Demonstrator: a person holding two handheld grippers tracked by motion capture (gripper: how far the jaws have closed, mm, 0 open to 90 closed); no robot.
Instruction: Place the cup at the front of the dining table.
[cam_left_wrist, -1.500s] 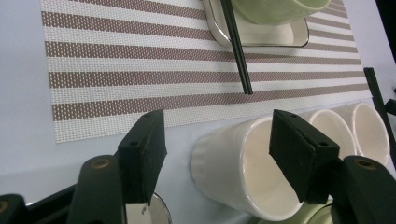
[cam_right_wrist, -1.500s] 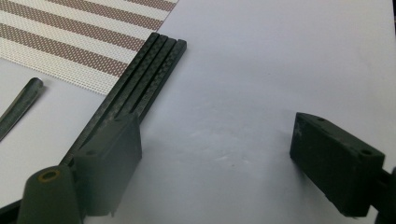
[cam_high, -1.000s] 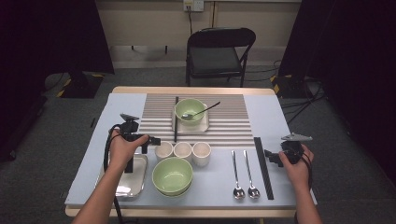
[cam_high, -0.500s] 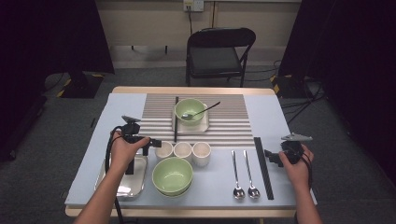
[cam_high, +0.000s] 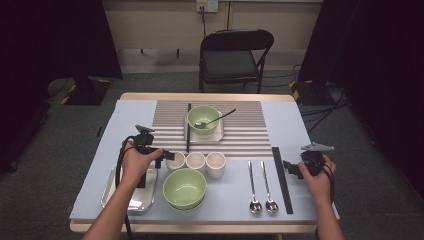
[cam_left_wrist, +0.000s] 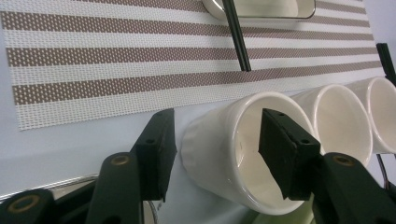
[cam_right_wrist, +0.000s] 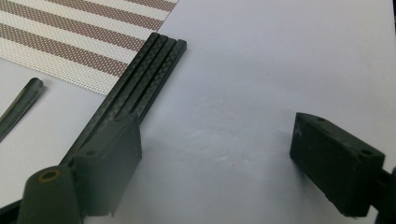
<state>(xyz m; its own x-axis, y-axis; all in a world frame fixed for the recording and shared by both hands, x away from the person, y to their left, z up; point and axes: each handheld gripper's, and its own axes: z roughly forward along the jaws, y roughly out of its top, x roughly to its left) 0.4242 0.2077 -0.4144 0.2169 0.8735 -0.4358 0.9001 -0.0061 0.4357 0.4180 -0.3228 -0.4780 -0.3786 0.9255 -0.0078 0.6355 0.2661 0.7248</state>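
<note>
Three white cups stand in a row on the blue table; the left cup (cam_high: 176, 161) (cam_left_wrist: 205, 154) looks tilted in the left gripper view. My left gripper (cam_high: 169, 156) (cam_left_wrist: 219, 140) straddles that cup's near wall, one jaw outside and one inside the mouth. Its jaws have just been closing with the wall between them, and a small gap still shows at the outer pad. My right gripper (cam_high: 291, 169) (cam_right_wrist: 219, 158) stands open over bare table, just right of the black chopsticks (cam_high: 281, 177) (cam_right_wrist: 140, 79).
A green bowl (cam_high: 185, 188) sits in front of the cups, a metal tray (cam_high: 131, 197) under my left hand. Two spoons (cam_high: 260, 185) lie left of the chopsticks. On the striped placemat (cam_high: 240, 140) stands another green bowl (cam_high: 203, 119) holding a spoon. A chair (cam_high: 235, 55) stands beyond.
My left gripper has edged right onto the left cup and its jaws have narrowed around the cup's wall. The right gripper has stayed put.
</note>
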